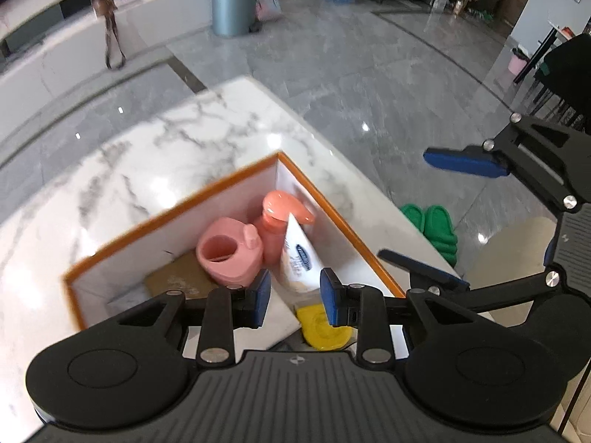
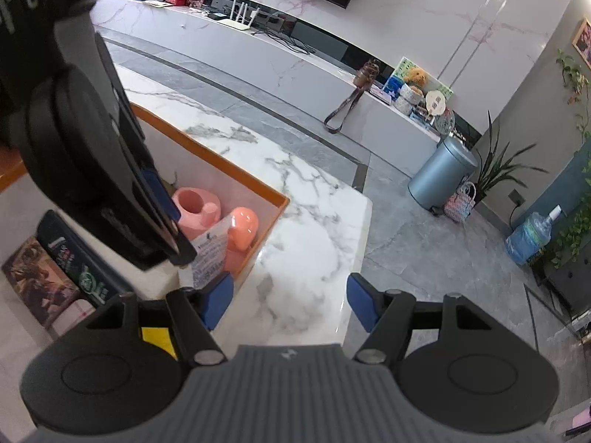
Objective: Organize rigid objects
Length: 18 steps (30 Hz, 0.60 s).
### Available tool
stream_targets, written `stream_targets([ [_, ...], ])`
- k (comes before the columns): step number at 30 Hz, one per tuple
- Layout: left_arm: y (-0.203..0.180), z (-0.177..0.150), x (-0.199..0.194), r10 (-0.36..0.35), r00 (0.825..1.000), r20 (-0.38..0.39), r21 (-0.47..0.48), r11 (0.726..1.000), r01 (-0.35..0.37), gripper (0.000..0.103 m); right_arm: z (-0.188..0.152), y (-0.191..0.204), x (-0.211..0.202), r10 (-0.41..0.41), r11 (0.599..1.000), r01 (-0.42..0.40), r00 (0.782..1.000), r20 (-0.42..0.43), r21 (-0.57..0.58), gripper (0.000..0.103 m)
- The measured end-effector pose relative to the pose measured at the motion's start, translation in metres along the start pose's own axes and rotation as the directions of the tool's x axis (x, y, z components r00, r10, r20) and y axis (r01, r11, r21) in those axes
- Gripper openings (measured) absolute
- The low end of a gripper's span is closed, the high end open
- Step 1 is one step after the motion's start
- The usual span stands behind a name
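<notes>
The left gripper (image 1: 294, 297) hung narrowly open, holding nothing, above the white tube (image 1: 297, 258) in the orange-rimmed box (image 1: 354, 229); rising straight would avoid the pump bottle (image 1: 275, 229) at eleven o'clock.

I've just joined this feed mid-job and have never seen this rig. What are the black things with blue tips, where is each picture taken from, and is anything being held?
There is no robot arm here. A person holds a hand tool in each hand, and each tool has two blue-padded fingers with a camera looking along them. One picture looks out from the left gripper, the other from the right gripper; each tool also shows in the other's picture.

Both hang over a white marble table bearing an orange-edged box. Inside stand a pink cup, a pump bottle and a white tube. A yellow thing lies below the left fingers.

Nothing is held. The left fingers stand slightly apart above the tube without touching it; the right fingers are wide open over bare table.
</notes>
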<state>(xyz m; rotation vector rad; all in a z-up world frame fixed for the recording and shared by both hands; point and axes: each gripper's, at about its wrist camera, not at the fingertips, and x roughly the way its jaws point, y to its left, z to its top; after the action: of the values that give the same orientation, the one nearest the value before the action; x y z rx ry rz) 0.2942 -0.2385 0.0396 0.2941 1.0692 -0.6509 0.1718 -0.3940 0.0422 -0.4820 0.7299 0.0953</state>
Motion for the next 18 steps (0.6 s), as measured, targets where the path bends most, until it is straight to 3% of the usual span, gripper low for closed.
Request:
stream_targets([
  [4, -0.003, -0.009, -0.044, 0.027, 0.996, 0.080, 0.022, 0.999, -0.029, 0.035, 0.012, 0.003, -0.026, 0.013, 1.000, -0.013, 1.000, 0.000, -0.001, 0.068],
  [9, -0.012, -0.034, -0.107, 0.075, 0.975, 0.210, 0.063, 0.994, -0.090, 0.035, 0.026, 0.010, -0.069, 0.014, 0.999, -0.015, 1.000, 0.015, 0.031, 0.069],
  [13, -0.023, -0.061, -0.152, 0.112, 0.940, 0.322, 0.079, 0.986, -0.145, 0.035, 0.032, 0.022, -0.105, 0.010, 0.997, -0.012, 1.000, 0.024, 0.072, 0.069],
  [18, -0.032, -0.104, -0.180, 0.161, 0.893, 0.420, 0.059, 0.977, -0.204, 0.036, 0.031, 0.042, -0.142, 0.006, 0.987, -0.011, 1.000, 0.028, 0.161, 0.074],
])
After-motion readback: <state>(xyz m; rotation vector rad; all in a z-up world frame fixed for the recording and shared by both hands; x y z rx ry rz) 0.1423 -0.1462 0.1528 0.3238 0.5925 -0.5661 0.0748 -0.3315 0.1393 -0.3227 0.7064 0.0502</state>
